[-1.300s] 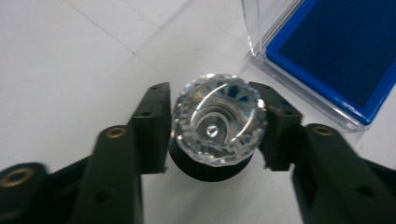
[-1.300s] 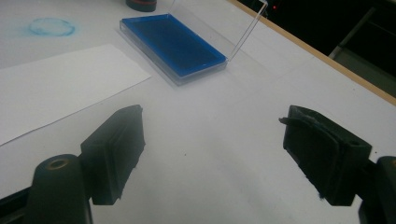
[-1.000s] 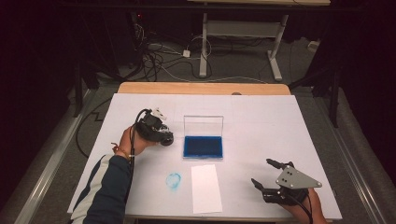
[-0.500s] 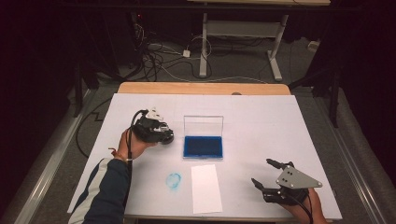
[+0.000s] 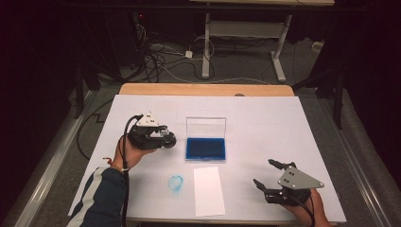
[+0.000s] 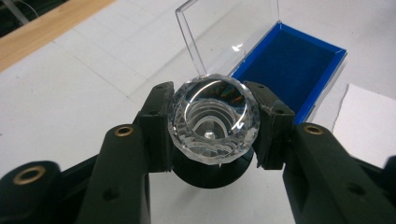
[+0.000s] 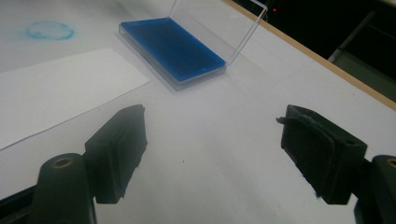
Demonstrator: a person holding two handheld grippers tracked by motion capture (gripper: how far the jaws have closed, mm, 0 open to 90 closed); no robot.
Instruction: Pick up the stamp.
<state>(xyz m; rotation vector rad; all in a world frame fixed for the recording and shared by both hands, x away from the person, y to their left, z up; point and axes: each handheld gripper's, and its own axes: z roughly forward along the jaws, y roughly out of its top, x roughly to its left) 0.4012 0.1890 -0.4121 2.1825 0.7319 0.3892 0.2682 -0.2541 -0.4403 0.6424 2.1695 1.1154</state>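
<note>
Left gripper was clamped on the stamp by its faceted crystal knob, held above the table just left of the open ink pad. Right gripper stood open, empty, resting near the paper. Judgement: keep the stamp level and lower it squarely onto the pad.

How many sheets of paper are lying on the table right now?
1. The sheet of paper lies flat near the table's front edge, just in front of the open blue ink pad case.
</note>
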